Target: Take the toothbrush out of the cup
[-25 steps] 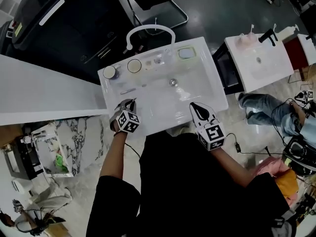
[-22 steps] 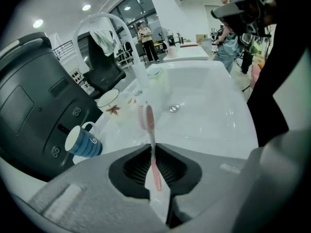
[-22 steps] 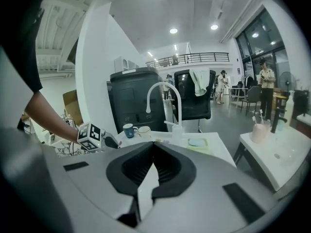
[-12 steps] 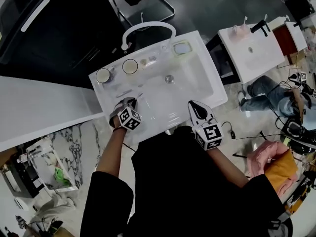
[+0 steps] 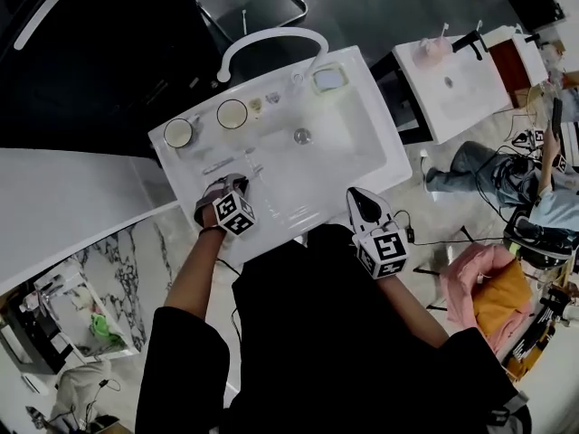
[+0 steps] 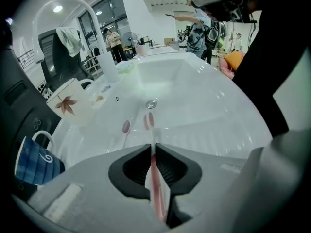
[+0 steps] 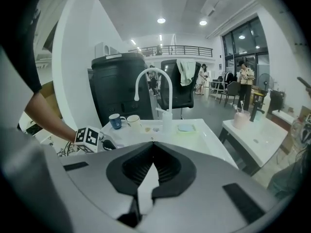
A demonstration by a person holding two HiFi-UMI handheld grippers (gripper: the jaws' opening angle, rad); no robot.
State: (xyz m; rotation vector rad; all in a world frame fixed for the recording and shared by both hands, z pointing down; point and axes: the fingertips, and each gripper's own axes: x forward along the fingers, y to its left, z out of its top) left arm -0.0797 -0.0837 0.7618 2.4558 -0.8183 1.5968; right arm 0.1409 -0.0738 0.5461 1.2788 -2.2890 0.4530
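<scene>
My left gripper [image 6: 153, 148] is shut on a pink-and-white toothbrush [image 6: 150, 123], whose bristle end sticks out low over the white sink's [image 5: 362, 143] left side. In the head view this gripper [image 5: 238, 184] sits at the sink's front-left ledge. The white cup with a leaf print [image 6: 68, 103] and the blue mug [image 6: 36, 159] stand to its left, at the back-left ledge in the head view as white cup [image 5: 232, 113] and blue mug [image 5: 178, 132]. My right gripper [image 5: 362, 202] hangs shut and empty at the sink's front-right edge, its own view showing the jaws [image 7: 152, 142] closed.
A second toothbrush [image 5: 217, 165] lies on the left ledge. The arched faucet [image 5: 271, 43], a soap bottle [image 7: 167, 120] and a green dish [image 5: 328, 79] line the back rim. The drain [image 5: 302, 136] is mid-basin. Another sink [image 5: 457, 75] stands to the right.
The left gripper has come down with the toothbrush toward the sink's left ledge and rolled. The right gripper shifted slightly lower along the front edge.
</scene>
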